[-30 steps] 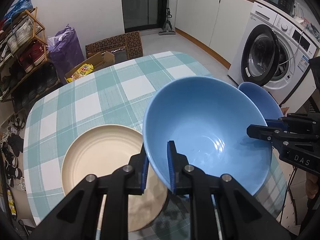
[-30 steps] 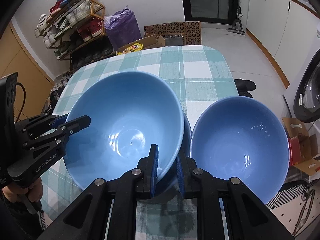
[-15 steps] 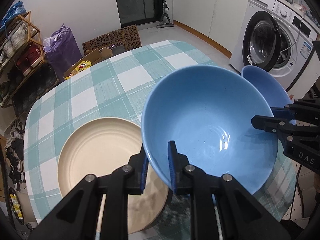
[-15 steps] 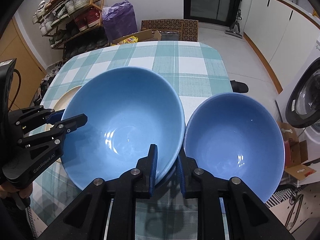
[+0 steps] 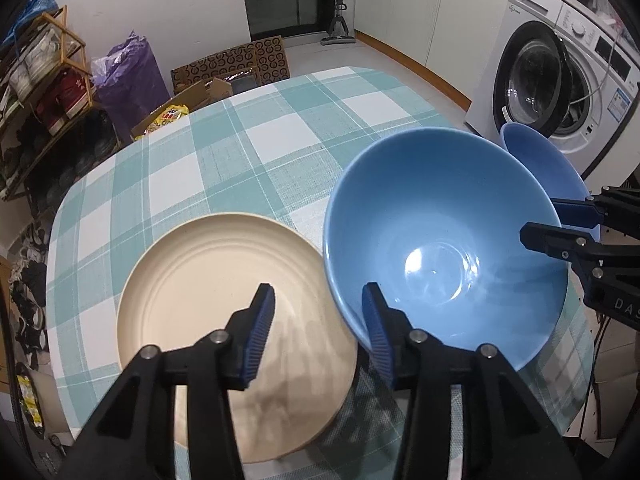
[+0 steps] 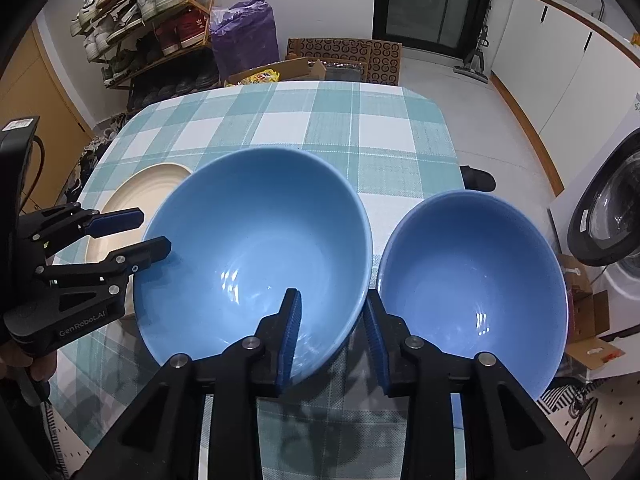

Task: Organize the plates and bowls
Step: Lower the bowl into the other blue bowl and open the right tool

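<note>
Large blue bowl (image 5: 444, 236) on checked table (image 5: 256, 160), between cream plate (image 5: 224, 280) on left and smaller blue bowl (image 6: 472, 288) on right. Left gripper (image 5: 318, 320) and right gripper (image 6: 332, 332) jaws just opened, each straddling large bowl's rim, pads clear of rim.

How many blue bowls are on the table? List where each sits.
2. The large blue bowl sits beside the cream plate; the smaller blue bowl sits right of it.

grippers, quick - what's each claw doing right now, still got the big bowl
Left claw: just opened, astride the big blue bowl rim, not gripping.
Right claw: just opened, astride the same rim, not gripping.
</note>
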Demonstrator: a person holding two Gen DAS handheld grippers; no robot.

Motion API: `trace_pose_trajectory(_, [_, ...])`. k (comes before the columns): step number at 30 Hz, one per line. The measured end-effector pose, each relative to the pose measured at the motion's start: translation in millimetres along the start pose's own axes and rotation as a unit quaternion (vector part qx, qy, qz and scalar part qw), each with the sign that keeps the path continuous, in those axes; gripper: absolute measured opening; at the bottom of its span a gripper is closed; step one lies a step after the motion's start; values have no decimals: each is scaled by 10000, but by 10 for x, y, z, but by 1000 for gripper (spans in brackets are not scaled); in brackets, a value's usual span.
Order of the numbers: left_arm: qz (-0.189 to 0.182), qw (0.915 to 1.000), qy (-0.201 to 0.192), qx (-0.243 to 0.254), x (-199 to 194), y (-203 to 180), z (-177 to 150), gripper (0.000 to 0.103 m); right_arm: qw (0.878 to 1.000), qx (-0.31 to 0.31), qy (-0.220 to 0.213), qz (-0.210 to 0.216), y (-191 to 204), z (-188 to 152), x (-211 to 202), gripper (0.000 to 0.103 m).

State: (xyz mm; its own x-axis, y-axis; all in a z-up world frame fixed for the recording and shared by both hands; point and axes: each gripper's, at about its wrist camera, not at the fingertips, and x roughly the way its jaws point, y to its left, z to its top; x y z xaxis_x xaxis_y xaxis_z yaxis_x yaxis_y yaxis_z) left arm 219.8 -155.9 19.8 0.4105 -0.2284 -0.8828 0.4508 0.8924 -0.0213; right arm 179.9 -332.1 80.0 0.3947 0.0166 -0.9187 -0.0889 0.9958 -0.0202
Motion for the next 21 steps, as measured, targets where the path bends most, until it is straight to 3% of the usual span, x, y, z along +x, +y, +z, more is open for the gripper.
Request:
trace_pose_trajectory(5, [-70,10000,-22,-50,-33,25,-18,49,9999,-26,-106,-23,3,0,-71,50])
trace_pose_trajectory(10, [-206,9997,-97,-80,-108,30,-9,51,9996,-23,-264,46,-5,-14,-172,75])
trace_pose_trajectory(12, [-206,9997,-100,-68,-133,24,2,54,9994,3,-335,22,-13,-20,-216,80])
trace_pose_trajectory(16, [-269,9995,-103,-117,-178,29,35,59,9991,4,-422,89,-27,-17,-281,85])
trace_pose_trajectory(18, [-286,9994,-154,-150,-213,33,42,79,9988,11,-468,141,-38,-15,-307,86])
trace_pose_trajectory(21, [-267,9990,-300,-212,-283,37,54,82,9985,14,-509,183,-43,-17,-339,86])
